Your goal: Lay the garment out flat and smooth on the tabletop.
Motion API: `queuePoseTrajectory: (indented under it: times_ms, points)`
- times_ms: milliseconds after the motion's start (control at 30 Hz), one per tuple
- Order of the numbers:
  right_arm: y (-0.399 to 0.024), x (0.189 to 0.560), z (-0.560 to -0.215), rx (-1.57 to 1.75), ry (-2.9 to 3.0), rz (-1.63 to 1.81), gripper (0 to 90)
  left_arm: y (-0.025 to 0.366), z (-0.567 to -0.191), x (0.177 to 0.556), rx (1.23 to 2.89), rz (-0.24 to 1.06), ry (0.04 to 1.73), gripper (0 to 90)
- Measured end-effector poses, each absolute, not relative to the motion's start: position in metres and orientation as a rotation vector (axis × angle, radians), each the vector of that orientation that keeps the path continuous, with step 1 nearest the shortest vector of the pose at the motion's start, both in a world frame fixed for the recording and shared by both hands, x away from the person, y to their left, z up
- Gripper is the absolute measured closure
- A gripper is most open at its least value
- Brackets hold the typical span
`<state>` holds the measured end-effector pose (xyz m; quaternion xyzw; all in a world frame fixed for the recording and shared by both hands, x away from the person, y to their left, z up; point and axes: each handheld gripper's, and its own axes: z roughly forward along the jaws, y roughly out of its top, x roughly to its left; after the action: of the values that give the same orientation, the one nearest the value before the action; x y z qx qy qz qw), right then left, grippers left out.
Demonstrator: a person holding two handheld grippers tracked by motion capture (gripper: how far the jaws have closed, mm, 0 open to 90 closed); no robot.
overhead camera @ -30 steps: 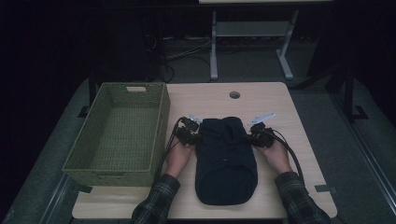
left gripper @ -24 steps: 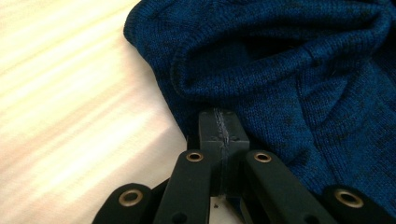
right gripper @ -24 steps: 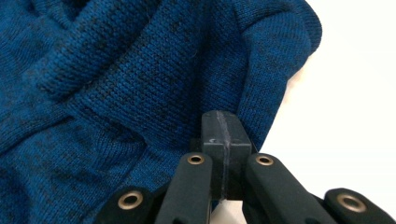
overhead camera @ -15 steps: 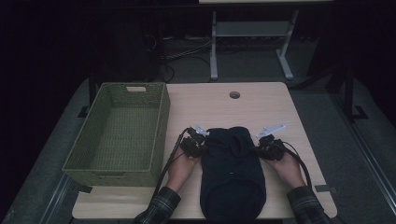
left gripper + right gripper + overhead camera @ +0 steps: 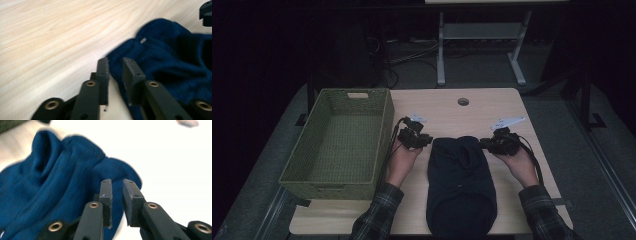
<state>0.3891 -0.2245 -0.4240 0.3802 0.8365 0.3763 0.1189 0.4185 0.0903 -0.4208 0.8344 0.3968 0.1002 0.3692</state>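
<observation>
Fingers of both grippers have just parted, pads off the dark blue sweater [image 5: 460, 180]: left gripper [image 5: 421, 141] and right gripper [image 5: 490, 145] flank its top edge on the table [image 5: 482, 112], beside a green basket [image 5: 339, 137].

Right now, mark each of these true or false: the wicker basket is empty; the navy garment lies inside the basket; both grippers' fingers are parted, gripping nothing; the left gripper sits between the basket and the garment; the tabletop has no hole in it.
1. The green wicker basket is empty. True.
2. The navy knit garment lies inside the basket. False: it lies on the wooden table, to the right of the basket.
3. The left gripper and the right gripper both have parted fingers that grip nothing. True: a gap shows between each pair, just over the garment's edge.
4. The left gripper sits between the basket and the garment. True.
5. The tabletop has no hole. False: a round hole sits near its far edge.
</observation>
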Motion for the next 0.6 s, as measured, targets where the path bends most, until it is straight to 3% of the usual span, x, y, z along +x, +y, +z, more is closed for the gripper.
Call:
queuePoseTrajectory:
  times_ms: [267, 600]
  points:
    - [-0.219, 0.428, -0.432, 1.180, 2.445, 1.084, 65.4, 0.083, -0.435, 0.439, 2.151, 0.212, 1.040, 53.3]
    - [-0.219, 0.445, -0.455, 1.243, 2.489, 1.037, 58.9, 0.075, -0.452, 0.447, 2.216, 0.191, 1.056, 47.8]
